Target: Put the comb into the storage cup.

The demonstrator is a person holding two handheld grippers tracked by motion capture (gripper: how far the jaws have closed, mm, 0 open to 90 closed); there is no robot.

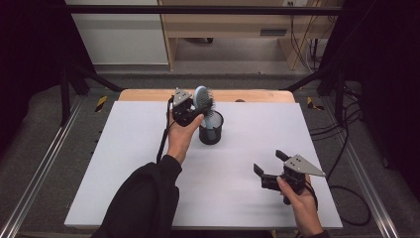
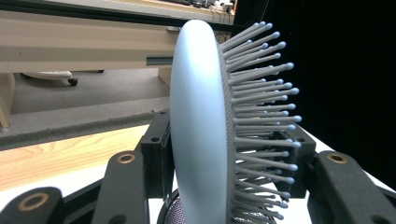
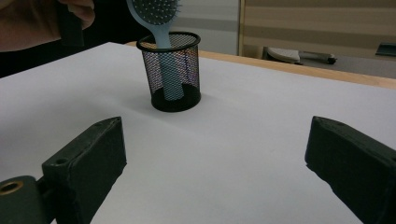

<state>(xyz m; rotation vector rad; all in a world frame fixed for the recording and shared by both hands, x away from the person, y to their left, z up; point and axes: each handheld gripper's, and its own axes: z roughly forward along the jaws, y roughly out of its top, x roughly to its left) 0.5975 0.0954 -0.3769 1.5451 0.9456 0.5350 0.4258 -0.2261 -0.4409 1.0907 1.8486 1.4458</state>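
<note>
A light blue hairbrush [image 1: 203,99] stands handle-down in a black mesh cup [image 1: 211,130] at the far middle of the white table top [image 1: 133,148]. My left gripper [image 1: 197,109] is shut on the brush's head. In the left gripper view one jaw sits against the smooth back of the hairbrush [image 2: 201,130] and the other against its bristles. My right gripper [image 1: 270,162] rests low at the front right, open, with nothing between its jaws. From the right gripper view [image 3: 217,135] I see the cup [image 3: 173,79] ahead, with the brush handle [image 3: 169,74] inside it.
A wooden strip [image 1: 257,95] borders the table's far edge. Black frame bars [image 1: 198,10] and cables [image 1: 346,148] surround the table. Wooden furniture [image 1: 233,29] stands on the floor beyond. Bare white surface lies between the cup and my right gripper.
</note>
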